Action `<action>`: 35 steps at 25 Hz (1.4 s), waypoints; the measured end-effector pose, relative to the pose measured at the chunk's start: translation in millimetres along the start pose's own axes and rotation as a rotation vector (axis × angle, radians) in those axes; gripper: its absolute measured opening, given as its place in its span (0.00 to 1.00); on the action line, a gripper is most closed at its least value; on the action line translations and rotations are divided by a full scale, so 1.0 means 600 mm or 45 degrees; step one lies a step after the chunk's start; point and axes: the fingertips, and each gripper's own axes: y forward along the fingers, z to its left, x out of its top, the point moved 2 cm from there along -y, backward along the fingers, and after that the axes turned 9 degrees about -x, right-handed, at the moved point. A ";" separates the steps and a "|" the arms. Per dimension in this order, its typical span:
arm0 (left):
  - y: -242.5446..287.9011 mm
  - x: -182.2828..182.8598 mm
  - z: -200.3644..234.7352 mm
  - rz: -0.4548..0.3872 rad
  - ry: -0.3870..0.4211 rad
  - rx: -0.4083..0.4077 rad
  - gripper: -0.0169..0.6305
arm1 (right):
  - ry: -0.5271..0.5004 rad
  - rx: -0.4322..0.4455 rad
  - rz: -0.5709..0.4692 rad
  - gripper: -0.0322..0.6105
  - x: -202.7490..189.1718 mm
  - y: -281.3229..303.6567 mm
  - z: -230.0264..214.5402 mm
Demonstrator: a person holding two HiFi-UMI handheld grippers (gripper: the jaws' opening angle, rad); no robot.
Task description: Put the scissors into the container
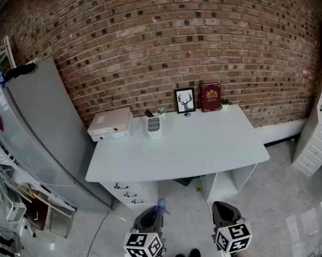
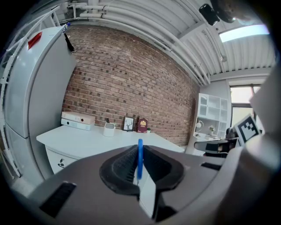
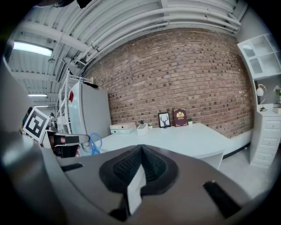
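My left gripper (image 1: 153,211) hangs low in front of the white desk (image 1: 204,145), shut on a pair of blue-handled scissors (image 1: 160,205). In the left gripper view the blue scissors (image 2: 140,157) stand edge-on between the closed jaws of that gripper (image 2: 140,166). The right gripper view shows the blue handle loops of the scissors (image 3: 94,143) sticking out of the left gripper. A white container (image 1: 154,127) stands near the desk's back edge, far from both grippers; it also shows as a small white container (image 2: 109,129) and container (image 3: 142,129). My right gripper (image 1: 222,207) is shut and holds nothing.
A white binder box (image 1: 109,124) lies at the desk's back left. A framed deer picture (image 1: 185,100) and a red book (image 1: 210,97) lean on the brick wall. A grey fridge (image 1: 40,135) stands left of the desk, white drawers (image 1: 313,146) right.
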 end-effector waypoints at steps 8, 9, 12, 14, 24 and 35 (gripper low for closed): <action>0.028 0.007 -0.021 -0.008 0.009 0.002 0.08 | -0.010 0.024 -0.015 0.05 0.011 0.006 -0.027; 0.030 0.009 -0.024 -0.011 0.012 0.002 0.08 | -0.009 0.023 -0.020 0.05 0.013 0.006 -0.031; 0.035 0.011 -0.029 -0.013 0.019 0.005 0.08 | -0.003 0.016 -0.043 0.05 0.017 0.007 -0.037; 0.037 0.009 -0.030 -0.014 0.021 0.009 0.08 | 0.004 0.010 -0.053 0.05 0.016 0.007 -0.042; 0.039 0.004 -0.043 0.003 0.078 0.046 0.08 | 0.043 0.044 -0.076 0.05 0.007 0.004 -0.053; 0.074 0.025 -0.021 -0.007 0.074 0.058 0.08 | 0.024 0.039 -0.111 0.05 0.040 0.050 -0.066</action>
